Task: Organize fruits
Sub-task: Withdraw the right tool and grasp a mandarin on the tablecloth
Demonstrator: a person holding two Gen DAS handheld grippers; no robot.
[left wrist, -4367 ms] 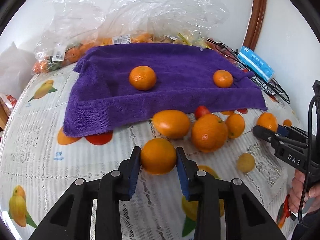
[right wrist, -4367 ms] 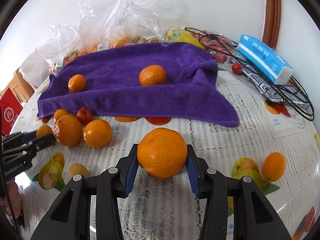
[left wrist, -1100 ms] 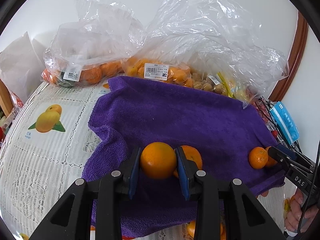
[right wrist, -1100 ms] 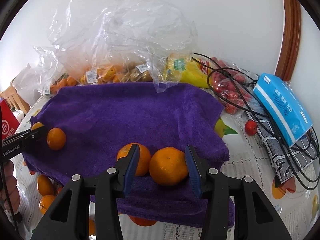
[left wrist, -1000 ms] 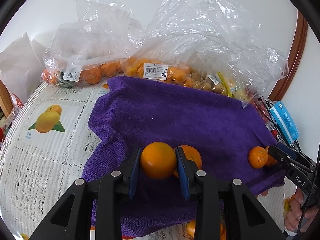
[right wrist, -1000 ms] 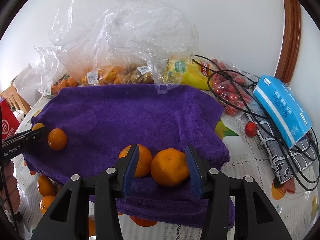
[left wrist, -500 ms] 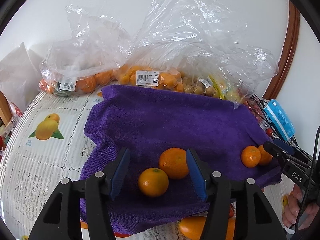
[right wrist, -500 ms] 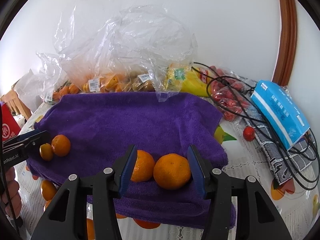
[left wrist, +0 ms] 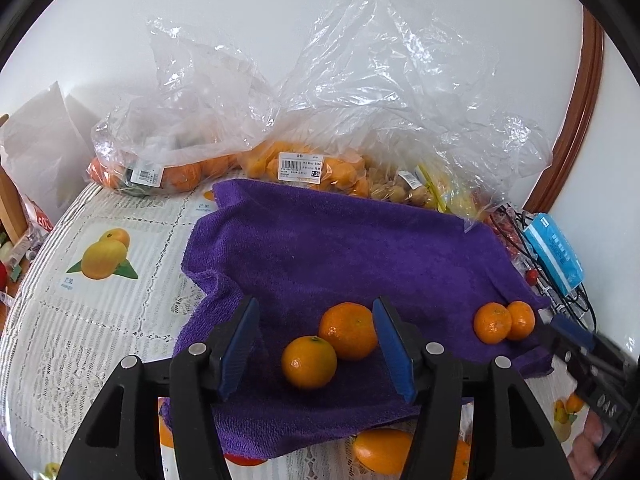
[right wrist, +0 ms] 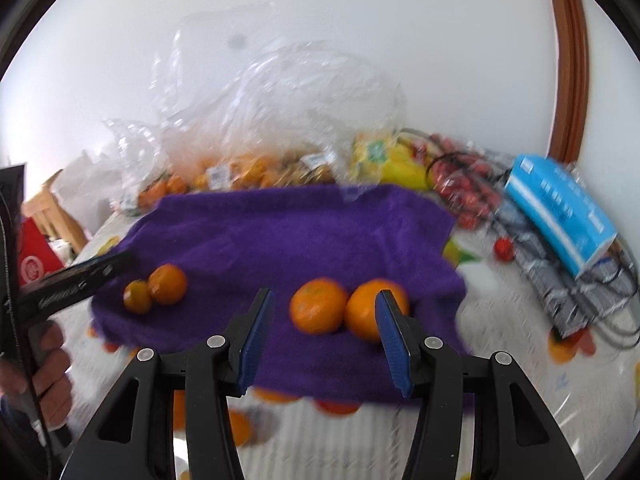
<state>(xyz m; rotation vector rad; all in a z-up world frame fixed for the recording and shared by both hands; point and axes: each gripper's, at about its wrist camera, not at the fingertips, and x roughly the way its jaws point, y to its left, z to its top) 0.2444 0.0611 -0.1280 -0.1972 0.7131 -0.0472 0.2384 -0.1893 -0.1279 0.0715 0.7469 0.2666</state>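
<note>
Both tongs have just let go of their fruit. A second ago the left tongs [left wrist: 316,344] were clamped on a small orange [left wrist: 309,362]; now their blue pads stand apart and are opening a little further. The orange lies loose between them on the purple towel [left wrist: 344,248], near the towel's front edge, touching neither pad. It rests against a second orange [left wrist: 349,330] just behind it.

The right tongs [right wrist: 326,330] are also open and grip nothing. The orange [right wrist: 370,312] they carried now sits on the towel near its front right corner, touching a neighbouring orange [right wrist: 319,305]. The right view is blurred, and these tongs look to have pulled back from the pair since half a second ago.

The towel, spread on the counter [left wrist: 80,320], therefore holds four oranges in two pairs, one toward its left end, one toward its right.

More oranges [left wrist: 382,450] wait on the counter below the towel's front edge, so the sorting appears unfinished. A likely next step is fetching those. Clear plastic bags [left wrist: 304,168] of fruit line the counter's back edge.
</note>
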